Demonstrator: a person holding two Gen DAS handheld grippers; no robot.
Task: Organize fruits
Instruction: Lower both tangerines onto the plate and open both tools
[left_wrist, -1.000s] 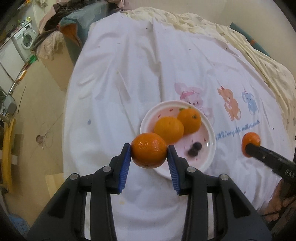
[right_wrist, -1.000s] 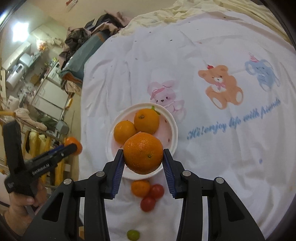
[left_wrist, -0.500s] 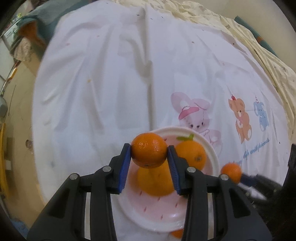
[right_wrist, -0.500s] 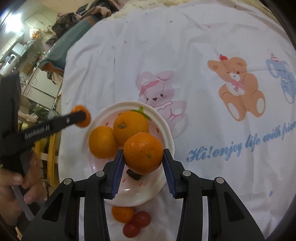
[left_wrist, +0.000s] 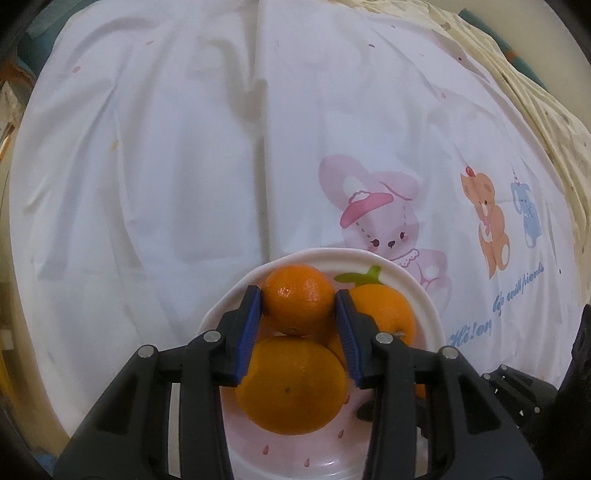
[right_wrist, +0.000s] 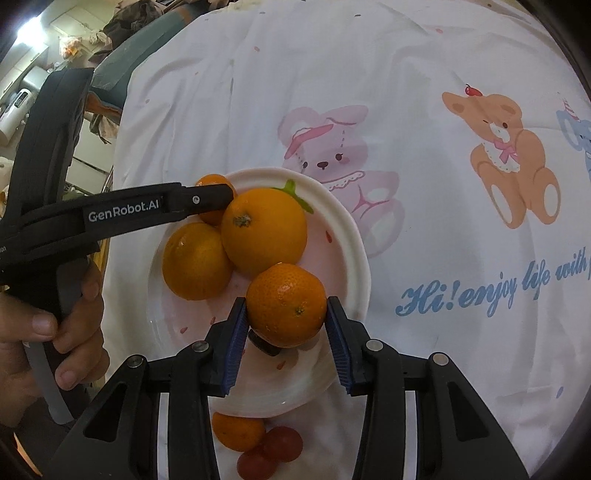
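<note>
A white plate (right_wrist: 343, 254) sits on the cartoon-print cloth and holds two large oranges (right_wrist: 264, 232), (right_wrist: 195, 262) and a small dark fruit (right_wrist: 264, 345). My left gripper (left_wrist: 299, 306) is shut on a small orange (left_wrist: 297, 297) above the plate's far-left rim; it also shows in the right wrist view (right_wrist: 214, 192). My right gripper (right_wrist: 286, 317) is shut on another orange (right_wrist: 286, 304) just above the plate's near side. In the left wrist view a large orange (left_wrist: 291, 384) lies under the jaws and one with a green leaf (left_wrist: 384, 310) lies to the right.
A small orange (right_wrist: 238, 430) and two cherry tomatoes (right_wrist: 282, 443) lie on the cloth just in front of the plate. The cloth (left_wrist: 184, 147) stretches wide beyond the plate. Household clutter (right_wrist: 55, 74) stands off the table's left edge.
Both grippers have moved in over the plate and lower, each still holding its orange. The left one has come from beside the plate to above its far-left rim.
</note>
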